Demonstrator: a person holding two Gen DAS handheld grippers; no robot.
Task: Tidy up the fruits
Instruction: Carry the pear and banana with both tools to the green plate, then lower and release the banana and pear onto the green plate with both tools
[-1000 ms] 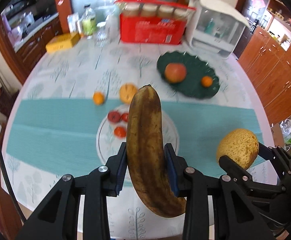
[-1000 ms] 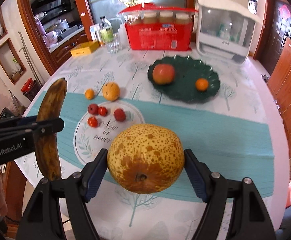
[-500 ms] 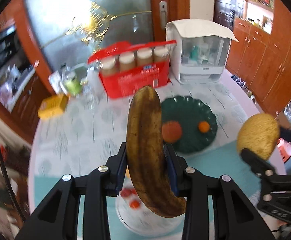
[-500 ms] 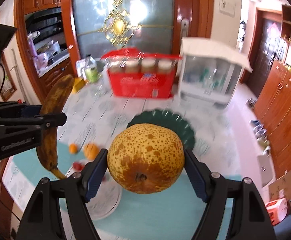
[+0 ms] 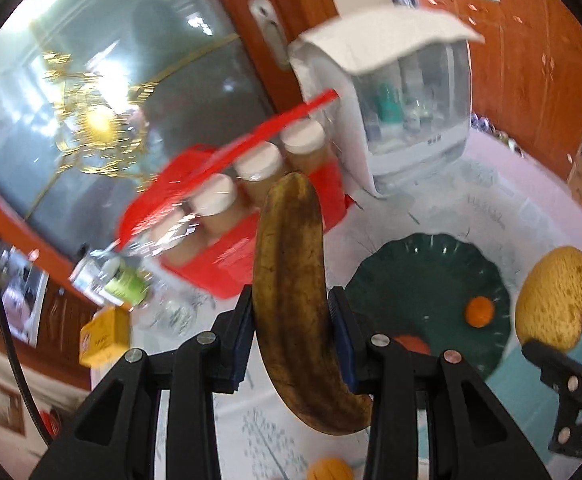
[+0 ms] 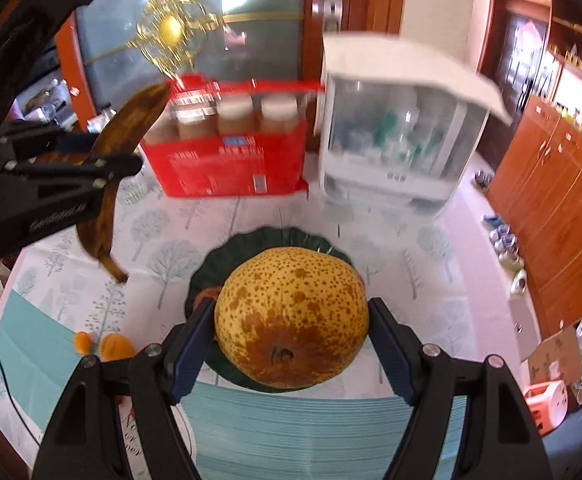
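My left gripper is shut on a brown overripe banana, held upright above the table; it also shows at the left of the right wrist view. My right gripper is shut on a yellow speckled pear, which also shows in the left wrist view. The pear hangs over the near edge of the dark green plate. That plate holds a small orange and a partly hidden red fruit.
A red box of jars and a white lidded cabinet stand at the table's back. Two oranges lie on the cloth at left. A teal runner crosses the table. A yellow box sits at left.
Both grippers have moved forward and tilted up with their fruit; the white plate with small red fruits has dropped out of view. The pear is now over the green plate.
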